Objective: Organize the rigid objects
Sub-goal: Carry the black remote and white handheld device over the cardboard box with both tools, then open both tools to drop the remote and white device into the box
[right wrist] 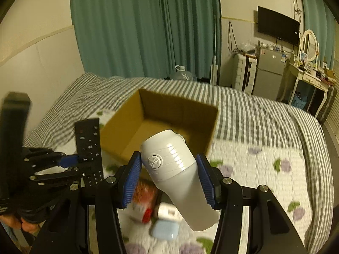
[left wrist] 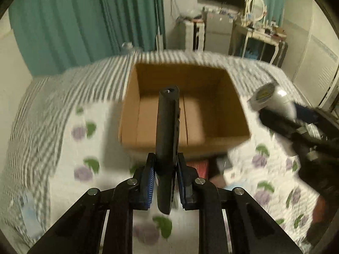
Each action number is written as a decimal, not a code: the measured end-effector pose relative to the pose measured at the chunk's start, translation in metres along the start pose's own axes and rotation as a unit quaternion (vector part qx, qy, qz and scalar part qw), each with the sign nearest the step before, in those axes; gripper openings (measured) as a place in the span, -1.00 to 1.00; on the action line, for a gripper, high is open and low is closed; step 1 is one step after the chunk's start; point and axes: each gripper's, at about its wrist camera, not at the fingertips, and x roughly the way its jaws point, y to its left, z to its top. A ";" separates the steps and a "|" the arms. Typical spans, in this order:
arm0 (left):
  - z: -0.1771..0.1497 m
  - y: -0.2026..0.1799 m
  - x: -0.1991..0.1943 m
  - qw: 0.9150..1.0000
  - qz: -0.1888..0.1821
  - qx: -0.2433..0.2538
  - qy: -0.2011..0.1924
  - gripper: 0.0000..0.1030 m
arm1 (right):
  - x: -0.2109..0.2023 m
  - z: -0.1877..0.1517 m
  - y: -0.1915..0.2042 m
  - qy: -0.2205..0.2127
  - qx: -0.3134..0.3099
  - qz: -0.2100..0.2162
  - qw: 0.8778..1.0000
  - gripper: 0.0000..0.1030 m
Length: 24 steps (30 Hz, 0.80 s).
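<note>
My left gripper (left wrist: 165, 165) is shut on a black remote control (left wrist: 167, 127), held edge-up and pointing over the near wall of an open cardboard box (left wrist: 131, 114) on the bed. The remote also shows in the right wrist view (right wrist: 89, 148), left of the box (right wrist: 118, 127). My right gripper (right wrist: 169, 169) is shut on a white bottle (right wrist: 175, 169), held above the box's near edge. That bottle shows at the right in the left wrist view (left wrist: 273, 99). The box looks empty inside.
Below my right gripper lie a red and white packet (right wrist: 144, 194), a small white box (right wrist: 167, 211) and a pale blue case (right wrist: 165, 230) on the floral quilt (right wrist: 264, 169). A fridge (right wrist: 269, 72) and dressing table (right wrist: 307, 78) stand beyond the striped bed.
</note>
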 end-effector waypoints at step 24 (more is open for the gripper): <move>0.066 0.003 0.097 1.000 0.016 0.019 -0.014 -0.11 | 0.114 0.037 -0.039 0.001 0.054 -0.009 0.999 0.38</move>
